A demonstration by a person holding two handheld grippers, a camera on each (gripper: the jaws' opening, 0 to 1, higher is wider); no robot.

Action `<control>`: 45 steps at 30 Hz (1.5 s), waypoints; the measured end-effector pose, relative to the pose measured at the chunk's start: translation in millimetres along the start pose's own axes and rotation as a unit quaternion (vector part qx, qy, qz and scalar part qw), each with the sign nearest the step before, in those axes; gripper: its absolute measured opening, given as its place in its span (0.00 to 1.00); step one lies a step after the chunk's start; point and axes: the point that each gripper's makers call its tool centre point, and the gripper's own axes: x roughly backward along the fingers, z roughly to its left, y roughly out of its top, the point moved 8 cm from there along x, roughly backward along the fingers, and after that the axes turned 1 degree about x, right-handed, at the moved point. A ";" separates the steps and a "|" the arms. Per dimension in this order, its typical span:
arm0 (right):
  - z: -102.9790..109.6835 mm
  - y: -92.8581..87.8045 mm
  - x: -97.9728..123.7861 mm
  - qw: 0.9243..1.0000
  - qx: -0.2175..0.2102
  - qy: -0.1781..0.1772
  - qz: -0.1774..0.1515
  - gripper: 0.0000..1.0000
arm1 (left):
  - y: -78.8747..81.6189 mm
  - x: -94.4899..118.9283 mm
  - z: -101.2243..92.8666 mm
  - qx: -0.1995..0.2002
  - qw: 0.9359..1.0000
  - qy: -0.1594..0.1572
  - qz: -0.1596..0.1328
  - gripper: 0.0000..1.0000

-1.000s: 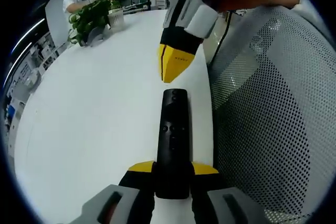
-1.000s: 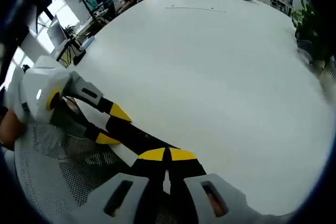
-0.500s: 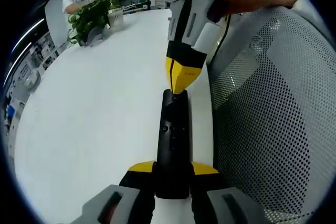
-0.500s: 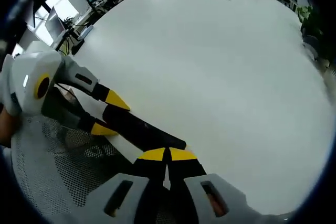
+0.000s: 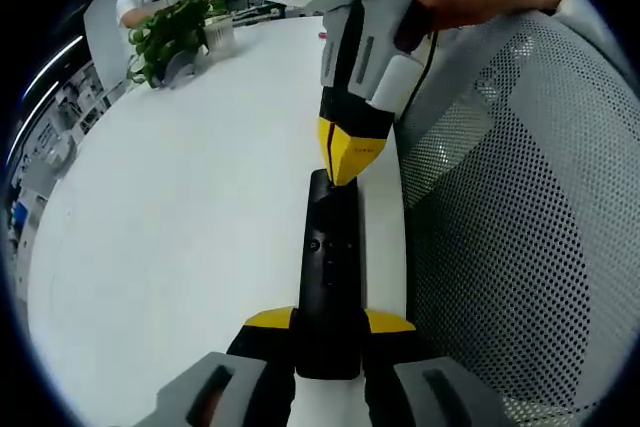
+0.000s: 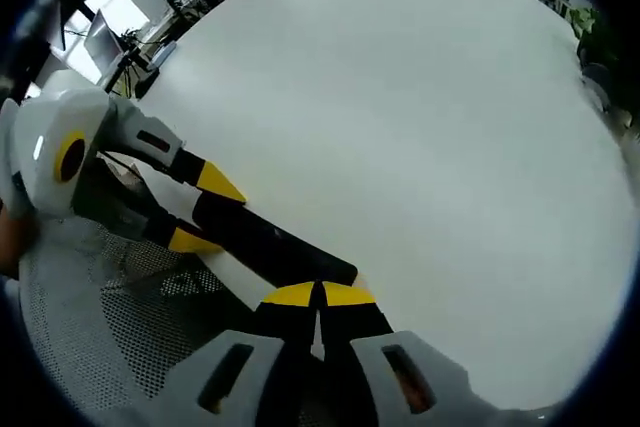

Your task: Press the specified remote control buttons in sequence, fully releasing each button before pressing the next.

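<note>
Remote clamped at one end, poked at the other

Remote [image 5: 330, 277] is the long black stick kind, lying along the edge of a big white table [image 5: 180, 217] right next to a mesh office chair [image 5: 510, 227]. The left gripper [image 5: 330, 322] has its two yellow-tipped jaws squeezed on the near end of it, one on each long side, so it's pinned flat. The right gripper [image 5: 345, 162] comes in from the far end with its jaws pressed together into a single point, and that point sits on the far end of the remote, touching or as good as touching; can't say if a button is actually down. From the right gripper view you get the same setup seen from the other side: right gripper [image 6: 318, 297] closed with nothing between its tips, remote [image 6: 270, 242] running off toward the left gripper [image 6: 205, 212].

My guess: light, stiff plastic, smooth sides, so it'd skid on that table if nobody held it. Holding the bare end, away from the buttons, looks like the smart spot. There's a potted plant [image 5: 175, 32] way off at the far side
</note>
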 end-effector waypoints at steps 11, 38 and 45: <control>-3.8 -1.7 2.0 1.000 -0.027 0.010 -0.007 0.00 | -0.5 -0.7 0.9 0.000 1.000 -0.001 -0.001 0.24; -6.1 0.2 3.5 1.000 -0.008 -0.018 -0.005 0.00 | 0.2 0.1 -0.2 -0.003 1.000 -0.001 0.000 0.24; -0.6 2.5 3.9 0.998 0.047 -0.040 -0.003 0.00 | 0.3 -0.1 0.3 -0.002 1.000 -0.002 -0.001 0.24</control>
